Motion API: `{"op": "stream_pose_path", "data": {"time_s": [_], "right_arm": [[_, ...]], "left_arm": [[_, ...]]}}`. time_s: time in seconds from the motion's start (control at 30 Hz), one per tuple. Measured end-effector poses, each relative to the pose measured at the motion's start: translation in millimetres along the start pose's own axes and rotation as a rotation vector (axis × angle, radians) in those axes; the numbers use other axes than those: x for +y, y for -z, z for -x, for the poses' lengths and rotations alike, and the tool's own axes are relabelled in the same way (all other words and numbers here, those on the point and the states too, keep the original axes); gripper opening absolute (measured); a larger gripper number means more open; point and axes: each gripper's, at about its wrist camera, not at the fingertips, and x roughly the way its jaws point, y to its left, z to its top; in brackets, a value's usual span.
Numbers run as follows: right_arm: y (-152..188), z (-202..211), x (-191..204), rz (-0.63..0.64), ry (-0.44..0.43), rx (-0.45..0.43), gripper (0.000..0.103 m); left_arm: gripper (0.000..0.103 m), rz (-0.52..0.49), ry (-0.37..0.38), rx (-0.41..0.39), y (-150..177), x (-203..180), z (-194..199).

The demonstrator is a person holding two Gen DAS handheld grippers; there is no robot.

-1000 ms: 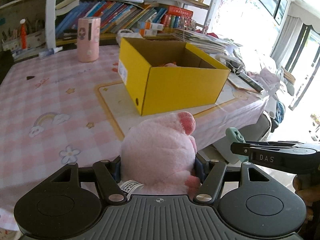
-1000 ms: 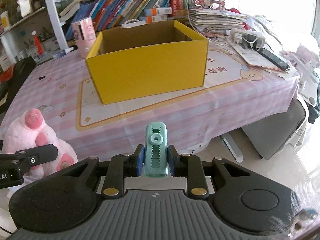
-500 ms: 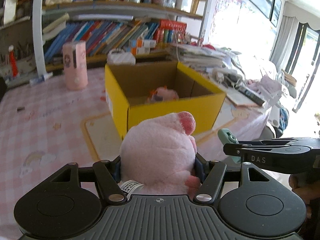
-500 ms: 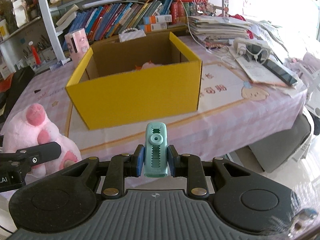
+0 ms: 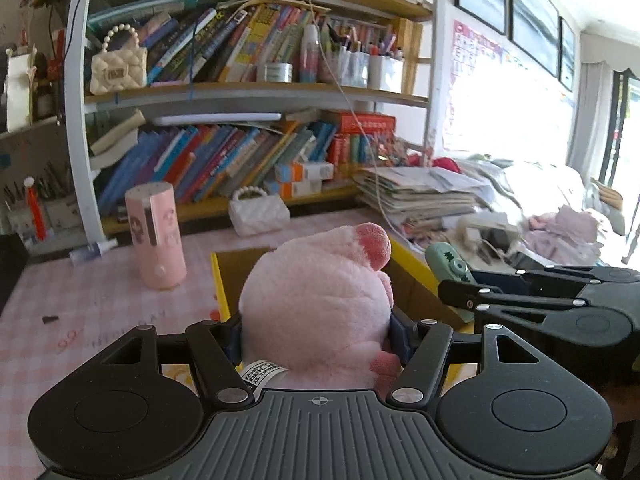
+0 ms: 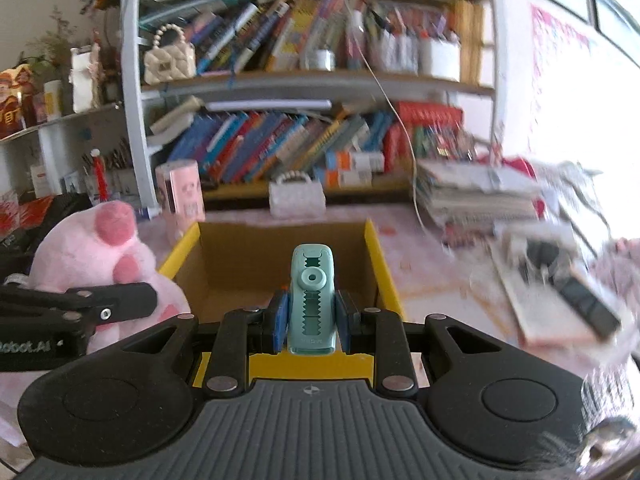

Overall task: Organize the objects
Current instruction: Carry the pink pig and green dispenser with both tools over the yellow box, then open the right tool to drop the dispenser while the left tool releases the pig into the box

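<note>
Over a pink checked table [image 5: 80, 312] backed by crowded bookshelves [image 5: 240, 152], a yellow cardboard box [image 6: 380, 264] stands open-topped, ready to take two items at once. Largest of the pair, a pink plush toy [image 5: 316, 300] sits squeezed between the fingers of the left gripper [image 5: 318, 332], which is clenched on its soft body; the toy hangs at the box's left wall, partly above the opening. Smaller, a mint-green clip-like gadget [image 6: 312, 296] with a toothed face is pinched upright between the blue pads of the right gripper [image 6: 312, 320], poised just above the near wall with the cavity straight ahead. The two grippers are side by side, close enough to crowd each other.

Judged from this, the step in hand is the drop into the box. Done well, each item should be carried fully past the rim before the fingers part, the plush brought inward off the left wall so it does not catch or tip out, and the releases staggered so the tools do not collide. A pink cylindrical container [image 5: 156, 236] and a small white handbag [image 5: 258, 212] stand on the table beyond.
</note>
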Motion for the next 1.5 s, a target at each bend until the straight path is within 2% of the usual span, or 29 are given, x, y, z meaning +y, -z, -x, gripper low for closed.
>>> {"op": "stream_pose_path", "data": {"time_s": [0.1,0.57,0.8,1.07,1.5], "right_arm": [[-3.1,-21.6,-8.5,0.017,-0.018,0.011,0.023],[7.3,-99.2,-12.5,0.108,-0.137,0.193,0.023],[9.1,-124.0,-13.7,0.108,-0.168,0.271,0.023],[12.6,-147.4,-18.8,0.052,-0.216,0.379,0.023],[13.3,-148.1,-16.0,0.079,-0.224,0.371,0.025]], "left_arm": [[0.066,-0.003,-0.031,0.012,-5.0,-4.9,-16.2],[0.066,0.049,-0.133,0.137,6.0,-0.2,-80.7],[0.066,0.068,-0.155,0.177,10.8,7.3,-97.2],[0.066,0.036,-0.156,0.202,11.8,5.8,-110.5],[0.069,0.031,-0.148,0.208,11.3,4.0,-119.2]]}}
